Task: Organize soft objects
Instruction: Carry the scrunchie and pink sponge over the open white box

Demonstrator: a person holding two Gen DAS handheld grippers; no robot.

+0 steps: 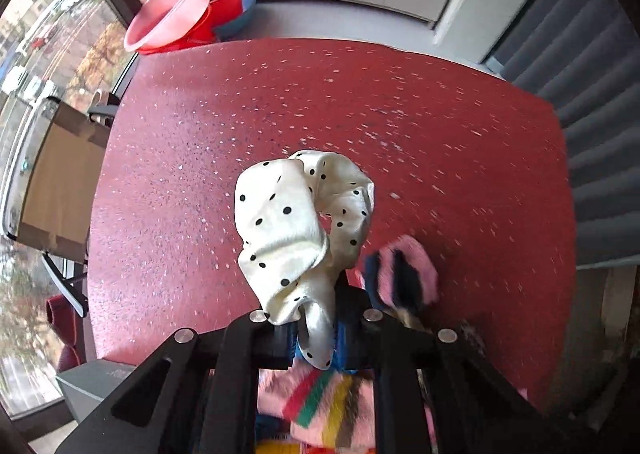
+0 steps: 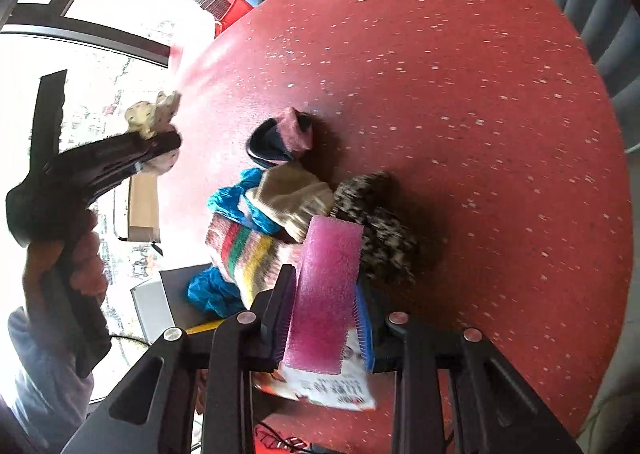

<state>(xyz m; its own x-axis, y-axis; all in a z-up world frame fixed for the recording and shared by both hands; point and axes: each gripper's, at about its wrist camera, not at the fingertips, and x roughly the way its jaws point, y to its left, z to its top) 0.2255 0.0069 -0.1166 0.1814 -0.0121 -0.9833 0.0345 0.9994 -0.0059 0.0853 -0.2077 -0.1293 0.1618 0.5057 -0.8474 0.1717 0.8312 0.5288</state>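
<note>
Left hand-held gripper [image 1: 316, 338]: jaws clamped on the white polka-dot scrunchie [image 1: 300, 221], which was lifted clear above the red speckled table [image 1: 280, 101]. From the right wrist view the same scrunchie showed bunched at the left tool's tip, off the table's left edge.

Right hand-held gripper [image 2: 322, 318]: jaws pinched on a pink sponge [image 2: 326, 290], held upright over the pile; a printed white packet [image 2: 332, 386] sat just under it.

Pile on the table near both tools: striped pink knit [image 2: 248, 254], beige knit [image 2: 292, 193], speckled brown-and-cream knit [image 2: 380, 225], blue crinkled cloth [image 2: 212, 290]. A pink-and-navy sock [image 2: 284, 137] lay just beyond the pile.

Past the far table edge: stacked pink and red basins [image 1: 176, 13]. Cardboard box [image 1: 56, 181] left of the table.
</note>
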